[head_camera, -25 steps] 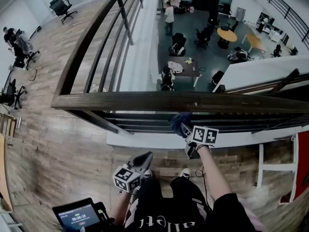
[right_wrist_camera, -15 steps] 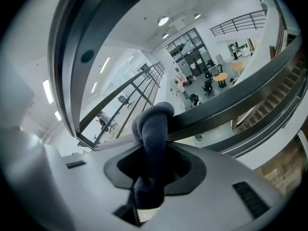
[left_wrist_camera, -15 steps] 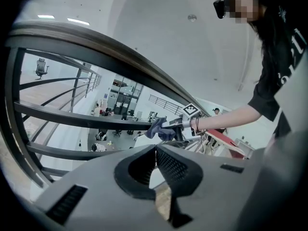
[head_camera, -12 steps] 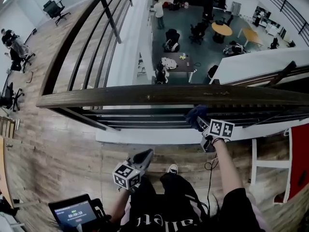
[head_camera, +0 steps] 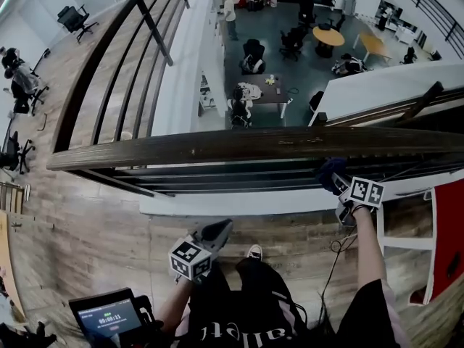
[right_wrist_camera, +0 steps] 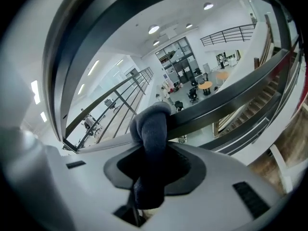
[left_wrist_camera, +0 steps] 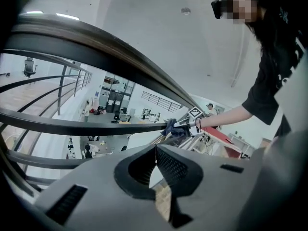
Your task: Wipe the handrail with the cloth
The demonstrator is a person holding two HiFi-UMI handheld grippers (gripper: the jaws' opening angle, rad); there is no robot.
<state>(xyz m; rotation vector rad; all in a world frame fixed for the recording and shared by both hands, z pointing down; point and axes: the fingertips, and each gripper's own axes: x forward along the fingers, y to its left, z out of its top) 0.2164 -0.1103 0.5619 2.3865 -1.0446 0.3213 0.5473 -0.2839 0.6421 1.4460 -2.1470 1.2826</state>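
seen from the head, the dark wooden handrail [head_camera: 239, 147] runs straight across from 9 o'clock to 3 o'clock. thinner bars [head_camera: 239, 178] are stacked just under its near edge.

the right gripper [head_camera: 336, 183] sits at about 4 o'clock in that view, on an outstretched arm, and points toward 11 o'clock. its fingers are clenched on a dark blue cloth [head_camera: 328, 170]. the cloth bunches out past the tips and lies at the near lower edge of the handrail, over the top bars.

in the right gripper view the cloth [right_wrist_camera: 150, 148] fills the gap between the jaws and hangs down through it toward 6 o'clock. its rounded top overlaps a dark bar [right_wrist_camera: 226, 97] that slants up toward 2 o'clock, and the broad handrail [right_wrist_camera: 96, 37] arches above. i cannot tell whether the cloth presses on the handrail's underside or on that bar.

the left gripper [head_camera: 217, 230] is at 6 o'clock in the head view, low by the person's legs, short of the railing and well apart from the right one. in the left gripper view its jaws are pressed together with nothing between them. the cloth [left_wrist_camera: 171, 128] shows far off near the middle, against the railing.

a shoe [head_camera: 254, 252] lies at 3 o'clock of the left gripper. a lit screen [head_camera: 109, 317] is at 7 o'clock.
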